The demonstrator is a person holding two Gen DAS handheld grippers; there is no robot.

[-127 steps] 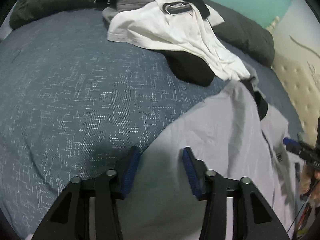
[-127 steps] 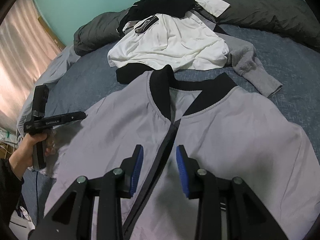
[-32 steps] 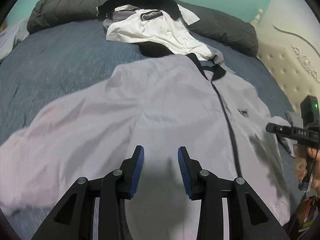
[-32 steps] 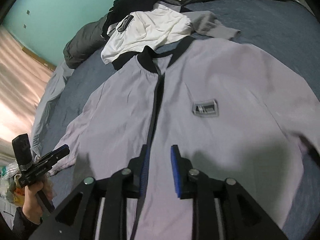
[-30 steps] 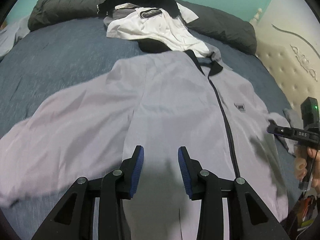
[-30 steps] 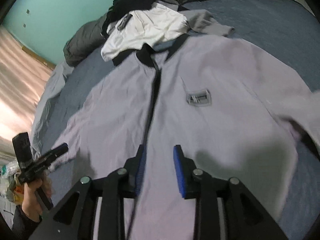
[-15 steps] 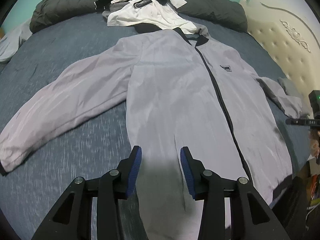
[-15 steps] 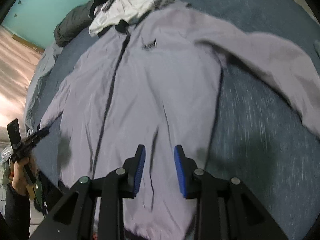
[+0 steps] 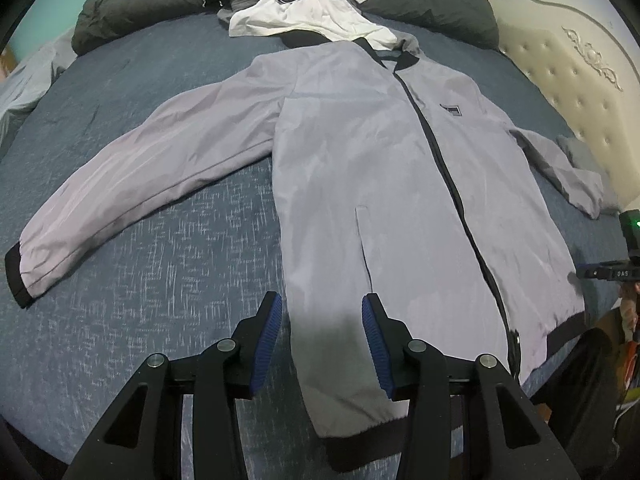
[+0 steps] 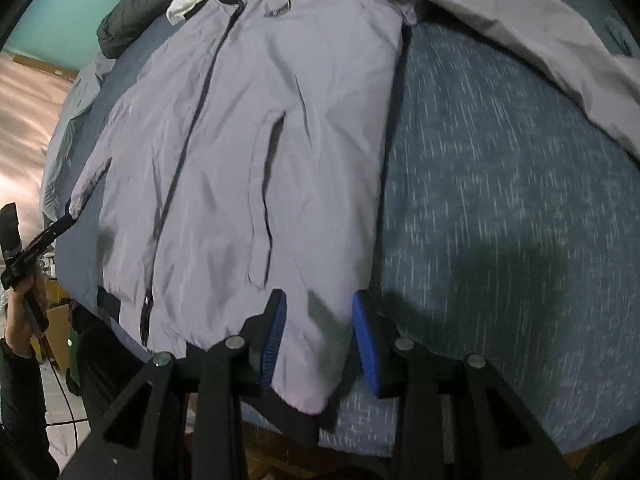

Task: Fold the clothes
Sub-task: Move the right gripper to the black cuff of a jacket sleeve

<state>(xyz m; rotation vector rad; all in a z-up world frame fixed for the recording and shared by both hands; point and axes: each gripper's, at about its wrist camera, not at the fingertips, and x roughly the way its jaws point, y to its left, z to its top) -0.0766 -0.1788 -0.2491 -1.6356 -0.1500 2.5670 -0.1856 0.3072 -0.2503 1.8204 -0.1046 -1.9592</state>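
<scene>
Left gripper (image 9: 322,342) hangs over the jacket's (image 9: 380,168) near left hem corner, jaws part open, nothing gripped, pads clear of the cloth. Right gripper (image 10: 316,340) is over the near right hem corner, gap narrower, pads not pressing, holding nothing. Jacket lies flat, front up, zipped, on the blue bed (image 9: 152,272), collar far, black hem band near at the bed's edge. Left sleeve (image 9: 132,184) spread out to the left, black cuff at its end; right sleeve (image 10: 520,32) runs out to the far right. Pile of white and black clothes (image 9: 300,12) just beyond the collar, dark pillows (image 9: 132,4) behind it. Right-wrist view is motion-blurred
</scene>
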